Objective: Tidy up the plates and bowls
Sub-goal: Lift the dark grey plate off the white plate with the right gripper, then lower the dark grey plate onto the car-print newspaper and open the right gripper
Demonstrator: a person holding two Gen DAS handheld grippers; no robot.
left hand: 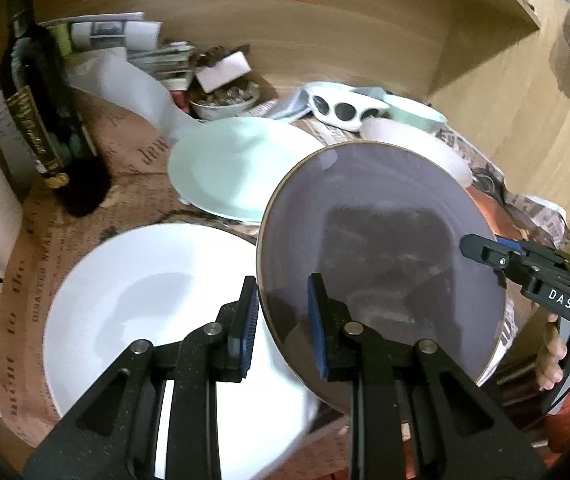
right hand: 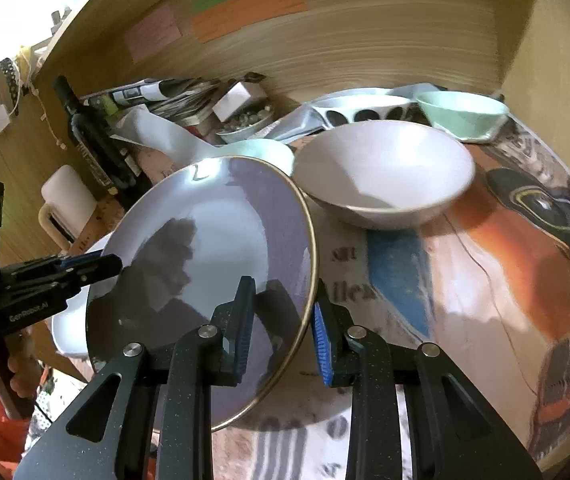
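A: Which step is this?

B: A carry, I'd judge. The grey plate [left hand: 381, 248] is off the surface, tilted, and gripped from two sides. The left gripper [left hand: 281, 320] has its jaws clamped on the plate's rim, one pad under and one on the face. The right gripper [right hand: 283, 328] is clamped on the opposite rim in the same way.

A: Where is the plate against the other crockery?

B: Take the white plate [left hand: 157, 312] as the mark. The grey plate hangs just beside it and partly over its edge. Beyond the white plate lies a mint plate [left hand: 225, 164]. Past the grey plate stands a pale bowl [right hand: 381, 176], with a mint bowl [right hand: 461, 116] and a spotted dish [right hand: 361, 110] behind that.

A: And the next move?

B: Probably to level the grey plate and lower it onto one of the flat plates, the white one being nearest. Both hands must come down together, or the rim may slip from a pad. The jaws should only part once the plate rests.

A: The surface and room?

B: The surface [right hand: 485, 280] is covered with printed paper, orange and blue in places. Beyond the white plate stand a dark bottle [left hand: 41, 116], stacked papers [left hand: 125, 32] and a small bowl of bits [left hand: 225, 100]. Wooden panels close in the back and side, with coloured notes [right hand: 245, 8] stuck on.
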